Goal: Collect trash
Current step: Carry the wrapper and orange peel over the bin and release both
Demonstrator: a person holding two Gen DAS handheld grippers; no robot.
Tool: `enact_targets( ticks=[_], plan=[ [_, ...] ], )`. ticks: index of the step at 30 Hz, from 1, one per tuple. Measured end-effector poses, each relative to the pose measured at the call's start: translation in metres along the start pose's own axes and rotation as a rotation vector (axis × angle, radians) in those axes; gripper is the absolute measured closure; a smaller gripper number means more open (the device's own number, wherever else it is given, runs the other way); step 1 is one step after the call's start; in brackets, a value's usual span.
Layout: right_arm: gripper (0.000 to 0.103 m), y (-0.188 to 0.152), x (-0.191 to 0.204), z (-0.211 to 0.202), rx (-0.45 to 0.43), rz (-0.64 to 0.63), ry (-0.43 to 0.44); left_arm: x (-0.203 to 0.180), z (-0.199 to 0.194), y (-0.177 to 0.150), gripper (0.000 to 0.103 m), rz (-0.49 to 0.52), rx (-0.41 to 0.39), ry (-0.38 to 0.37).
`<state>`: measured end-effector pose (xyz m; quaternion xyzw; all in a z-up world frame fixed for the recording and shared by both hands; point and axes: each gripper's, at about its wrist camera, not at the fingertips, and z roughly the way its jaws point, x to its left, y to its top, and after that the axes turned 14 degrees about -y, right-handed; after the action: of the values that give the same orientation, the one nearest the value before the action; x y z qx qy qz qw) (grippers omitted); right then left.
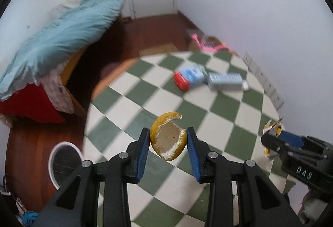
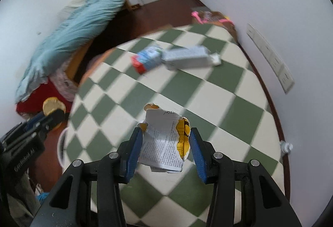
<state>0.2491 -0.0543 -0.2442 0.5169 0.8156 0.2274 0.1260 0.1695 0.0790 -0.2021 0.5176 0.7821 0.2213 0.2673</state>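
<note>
Peel (image 1: 168,139), yellow citrus with pale pith facing the camera, sits clamped between the blue pads of the left tongs (image 1: 168,140), held in the air above the table (image 1: 218,118) near its left edge. Wrapper (image 2: 164,143), torn printed paper with a yellow inner side, is clamped in the right tongs (image 2: 165,143), also held above the table. In the left view the right tongs show at the right edge with the wrapper at their tip; in the right view the left tongs show at lower left, off the table edge, carrying the peel.

Table is round with a green-and-cream check cloth. Two cartons lie on their sides on its far part, touching end to end: a blue-and-red one (image 1: 188,77) and a grey one (image 1: 225,81).

White bin (image 1: 64,164) stands on the floor, left of the table. Bed (image 1: 62,35) with a blue cover further left.
</note>
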Motion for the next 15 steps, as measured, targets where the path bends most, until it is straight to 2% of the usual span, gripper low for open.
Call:
enact_targets(
  ticks=[8, 13, 15],
  plan=[
    [0.055, 0.029, 0.104, -0.049, -0.069, -0.166, 0.159, 0.067, -0.071, 0.021, 0.071, -0.079, -0.109, 0.080],
    [0.055, 0.036, 0.198, -0.060, -0.069, -0.302, 0.271, 0.138, -0.115, 0.014, 0.071, -0.170, -0.152, 0.165],
    [0.055, 0.033, 0.244, -0.054, -0.045, -0.364, 0.311, 0.179, -0.130, 0.003, 0.071, -0.216, -0.154, 0.226]
  ],
)
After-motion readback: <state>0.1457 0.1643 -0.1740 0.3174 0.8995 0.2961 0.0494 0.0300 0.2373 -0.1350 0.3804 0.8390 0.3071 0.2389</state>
